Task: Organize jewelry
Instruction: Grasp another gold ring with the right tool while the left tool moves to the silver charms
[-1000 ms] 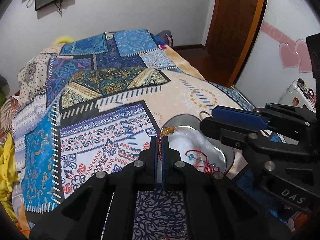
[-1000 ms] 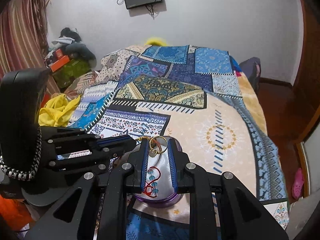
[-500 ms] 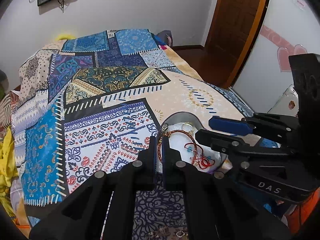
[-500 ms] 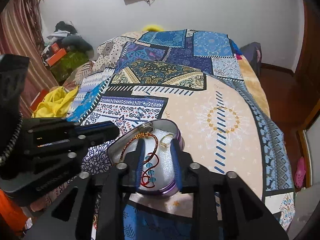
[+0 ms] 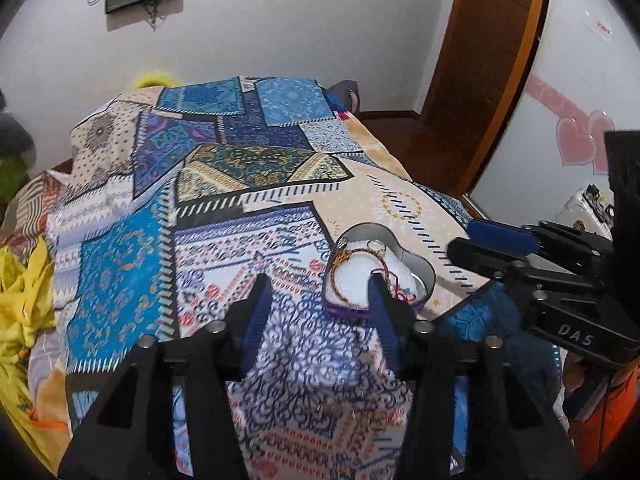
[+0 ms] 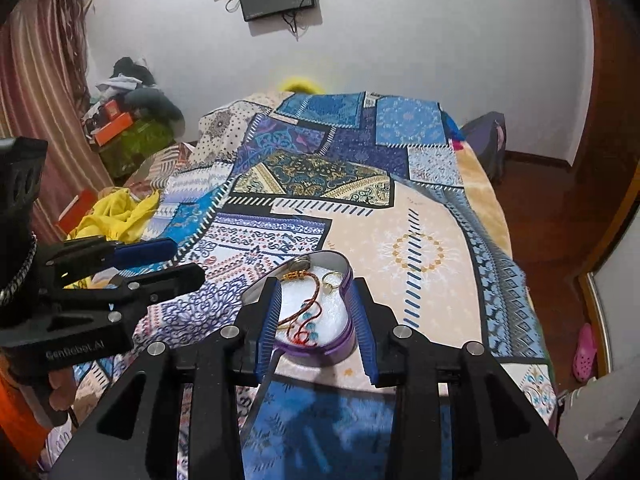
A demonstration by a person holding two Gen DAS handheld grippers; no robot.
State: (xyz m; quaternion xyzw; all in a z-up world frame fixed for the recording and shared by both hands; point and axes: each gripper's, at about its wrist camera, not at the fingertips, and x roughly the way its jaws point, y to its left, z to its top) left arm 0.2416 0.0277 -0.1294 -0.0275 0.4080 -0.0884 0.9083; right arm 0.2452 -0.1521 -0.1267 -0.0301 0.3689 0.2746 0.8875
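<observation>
Both the left tool (image 5: 318, 300) and right tool (image 6: 316, 312) are opening, empty, at six o'clock of the purple heart-shaped tin (image 6: 344, 340), where the red-and-gold bracelets (image 6: 308, 312) are laid for storage.

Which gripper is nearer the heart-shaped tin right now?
Right. The right gripper hangs just above the heart-shaped tin, jaws opening and empty. The left gripper sits off to the tin's left over the bedspread, jaws opening, nothing between them.

Shiny metal heart-shaped tin (image 6: 345, 276), white foam lining (image 6: 332, 312); patterned cloth bedspread (image 6: 420, 216).
</observation>
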